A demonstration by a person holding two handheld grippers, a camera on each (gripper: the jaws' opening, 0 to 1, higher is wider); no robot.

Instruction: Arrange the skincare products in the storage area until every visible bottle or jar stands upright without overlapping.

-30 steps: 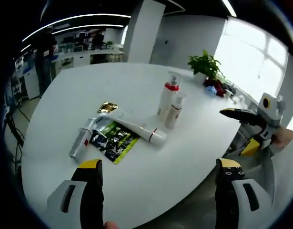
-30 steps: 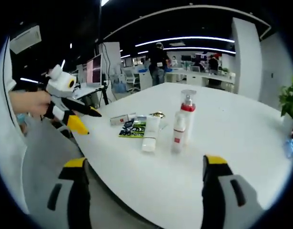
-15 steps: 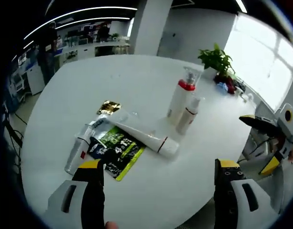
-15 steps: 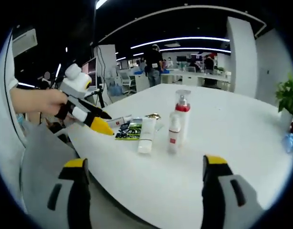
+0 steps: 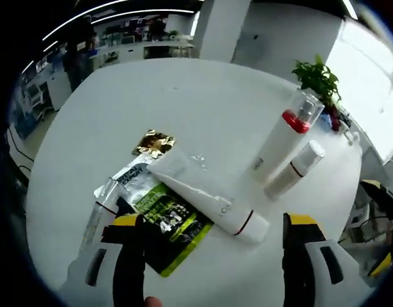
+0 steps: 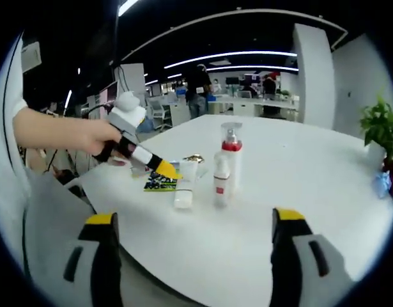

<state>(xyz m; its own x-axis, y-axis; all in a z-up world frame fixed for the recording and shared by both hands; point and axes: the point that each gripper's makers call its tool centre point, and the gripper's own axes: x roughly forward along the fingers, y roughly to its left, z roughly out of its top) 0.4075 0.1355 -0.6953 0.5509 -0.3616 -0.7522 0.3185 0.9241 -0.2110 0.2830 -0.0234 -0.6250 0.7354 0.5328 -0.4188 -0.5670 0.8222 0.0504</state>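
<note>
Left hand-held gripper (image 5: 215,220): spread wide and empty, poised low over the lying white tube (image 5: 206,198), jaws straddling it on either side without contact. Right hand-held gripper (image 6: 194,217): likewise wide and empty, kept back near the edge of the desk (image 6: 298,192), well apart from the products. Found the tube flat on the desk, slanted across a green-and-black sachet (image 5: 167,224) and overlapping it, cap end nearer the gripper's right jaw. Beside it lay a slimmer silvery tube (image 5: 100,211), also flat, and a gold sachet (image 5: 153,142) just beyond. Saw the red-collared pump bottle (image 5: 282,137) and the small white bottle (image 5: 292,169) upright just beside each other, near the tube's cap. Judged the white tube light, soft-walled and smooth: likely to dent and slide if pinched mid-body, limp toward the crimped tail. Best taken at the stiffer shoulder just above the cap, then stood on the flat cap, clear of the sachet. Expected a narrow, tippy base. Sachets looked thin and slick, hard to pinch off the desk.
</note>
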